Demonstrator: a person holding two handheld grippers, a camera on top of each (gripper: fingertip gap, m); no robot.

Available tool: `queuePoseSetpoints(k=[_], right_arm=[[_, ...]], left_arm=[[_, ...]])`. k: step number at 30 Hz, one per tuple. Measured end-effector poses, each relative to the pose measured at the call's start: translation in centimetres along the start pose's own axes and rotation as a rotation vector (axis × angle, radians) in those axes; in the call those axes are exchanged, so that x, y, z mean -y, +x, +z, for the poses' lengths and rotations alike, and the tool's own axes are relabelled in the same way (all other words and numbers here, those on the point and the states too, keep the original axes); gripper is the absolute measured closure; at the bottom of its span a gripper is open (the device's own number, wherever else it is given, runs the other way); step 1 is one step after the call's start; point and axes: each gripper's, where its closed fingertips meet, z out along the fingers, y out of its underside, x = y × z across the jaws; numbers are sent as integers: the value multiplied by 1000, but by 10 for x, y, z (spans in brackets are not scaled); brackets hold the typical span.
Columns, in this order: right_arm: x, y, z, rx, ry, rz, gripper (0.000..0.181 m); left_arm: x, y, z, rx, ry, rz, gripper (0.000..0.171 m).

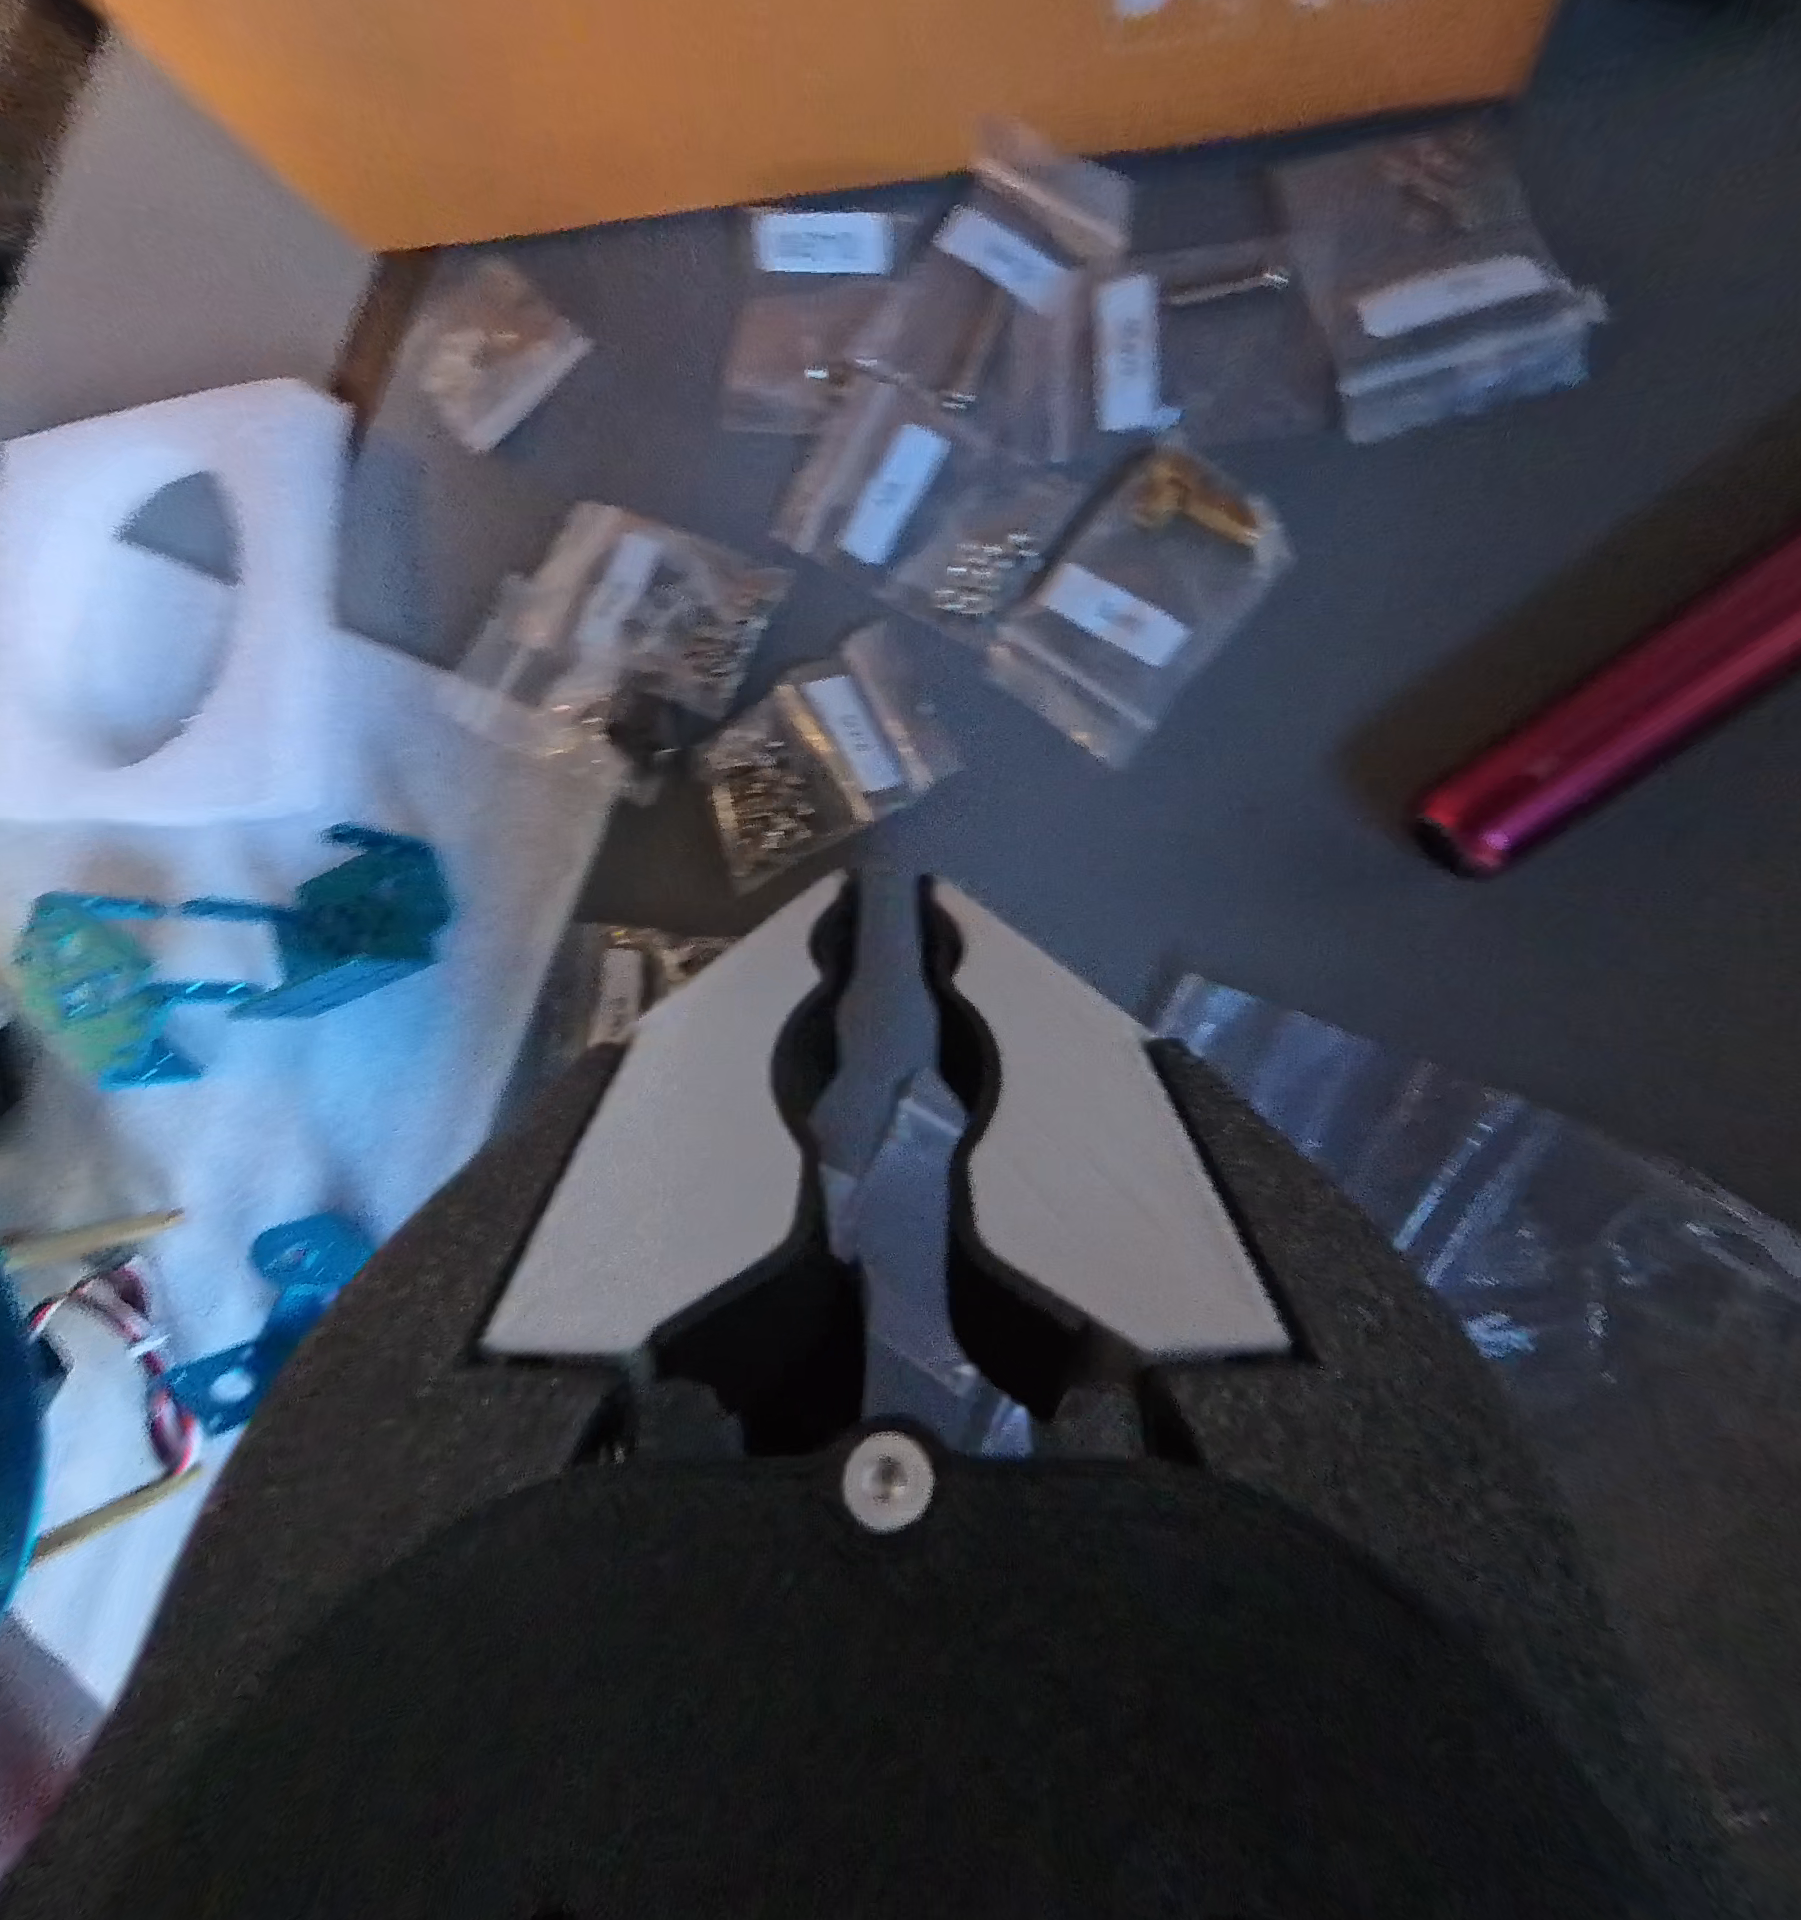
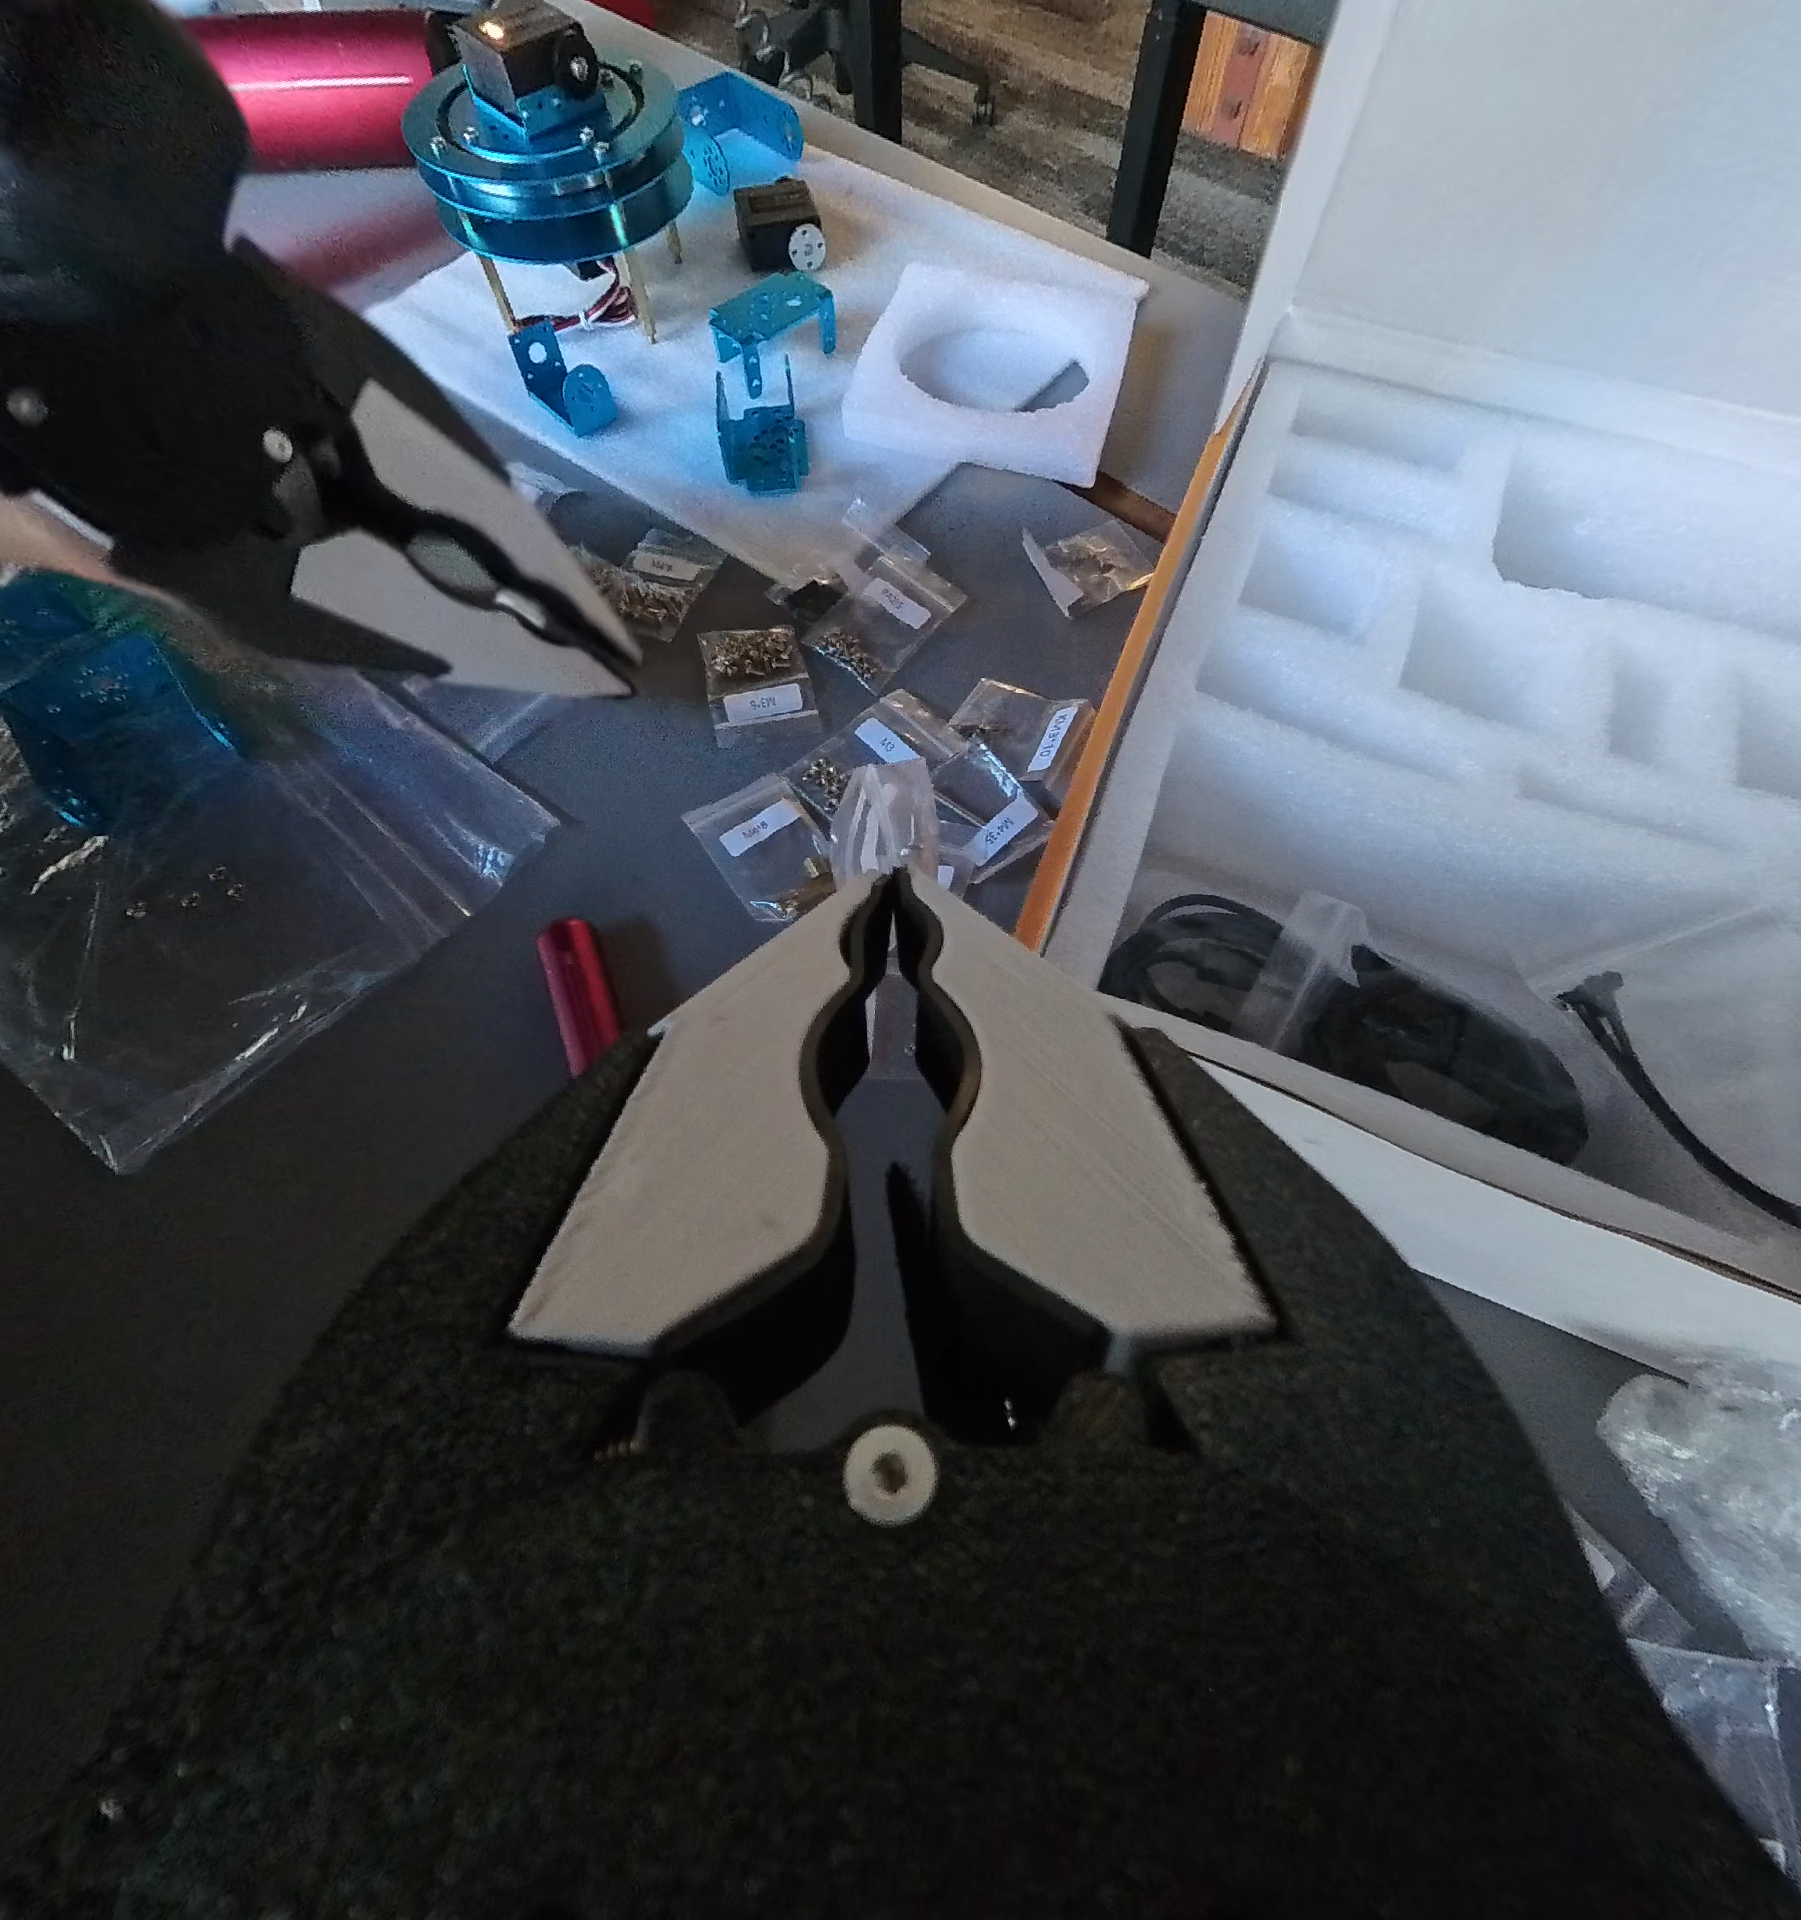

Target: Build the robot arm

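Note:
My left gripper [image 1: 891, 883] hovers low over a dark grey table [image 1: 1239, 831]. Its jaws are almost together with a narrow slit, and I see nothing held. It also shows in the right wrist view [image 2: 621, 673], above a large clear plastic bag [image 2: 252, 914] holding a blue metal part [image 2: 117, 717]. Just ahead of it lie several small labelled bags of screws [image 1: 875, 488]. My right gripper [image 2: 896, 883] is shut and empty. Its tips are just short of a small bag with white loops [image 2: 880, 816] among the screw bags [image 2: 761, 670].
An orange box [image 1: 771, 104] stands behind the bags; its open foam-lined inside [image 2: 1498, 623] holds a bagged black cable [image 2: 1395, 1039]. A white foam sheet [image 2: 667, 447] carries a blue turntable assembly [image 2: 548, 166], blue brackets [image 2: 771, 312], a black servo [image 2: 782, 223] and a foam block [image 2: 989, 364]. A red tube [image 1: 1644, 686] and a small red rod [image 2: 574, 987] lie on the table. The tips of one gripper are about 20 cm away from the tips of the other. The left tips stand about 11 cm off the small red rod [image 2: 574, 987]. Look for it in the left wrist view [image 1: 1588, 732] too.

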Motion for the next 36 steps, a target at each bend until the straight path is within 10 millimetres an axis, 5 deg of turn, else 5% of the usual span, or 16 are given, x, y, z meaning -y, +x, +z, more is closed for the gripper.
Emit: queuePoseSetpoints(k=[2, 7, 12, 19, 23, 27, 30, 33, 36], right_arm=[[0, -3, 2, 13, 0, -1, 181], [-5, -5, 7, 12, -26, -13, 181], [-7, -6, 10, 18, -36, -14, 181], [-10, -6, 12, 19, -49, -18, 181], [-10, -7, 13, 25, -53, -20, 181], [-10, -6, 11, 26, -51, -17, 181], [-9, -5, 10, 34, -39, -5, 181], [-11, -2, 11, 40, -42, 12, 181], [-12, 2, 10, 34, -43, 18, 181]], left_arm=[[2, -15, -3, 37, 18, -67, 145], [3, -33, -2, 52, 62, -187, 145], [20, -40, 25, 9, 74, -234, 145], [43, -93, 62, 61, 20, -262, 141], [76, -101, 86, 13, 68, -68, 138], [78, -93, 118, -48, -17, 185, 140], [86, -100, 122, -74, -33, 188, 171], [81, -100, 110, -130, -71, 190, 171], [90, -79, 75, -368, -22, 60, 171]])
